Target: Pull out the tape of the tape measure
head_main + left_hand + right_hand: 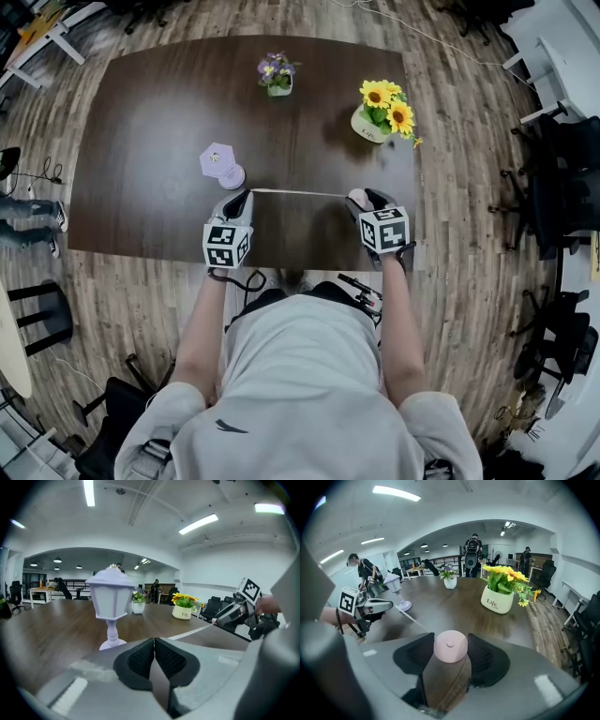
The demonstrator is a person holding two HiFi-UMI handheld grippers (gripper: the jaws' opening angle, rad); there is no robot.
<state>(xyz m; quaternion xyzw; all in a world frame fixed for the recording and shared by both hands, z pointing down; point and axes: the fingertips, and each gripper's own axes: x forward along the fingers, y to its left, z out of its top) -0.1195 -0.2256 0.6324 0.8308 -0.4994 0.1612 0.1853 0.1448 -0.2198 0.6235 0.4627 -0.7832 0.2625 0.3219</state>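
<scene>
A round pink tape measure (pixel 450 648) sits between the jaws of my right gripper (pixel 450 639), which is shut on its case. In the head view it shows as a pink disc (pixel 357 199) at the tip of the right gripper (pixel 364 200), near the table's front edge. A thin white tape (pixel 298 193) runs from it in a straight line to my left gripper (pixel 246 195). The left gripper (pixel 154 643) is shut, its pads pressed together on the tape's end. In the left gripper view the tape (pixel 192 632) leads off to the right toward the other gripper.
A lavender lantern ornament (pixel 221 161) stands just beyond the left gripper. A small pot of purple flowers (pixel 276 75) and a white pot of sunflowers (pixel 382 111) stand farther back on the dark wooden table (pixel 150 112). Office chairs (pixel 572 178) line the right side.
</scene>
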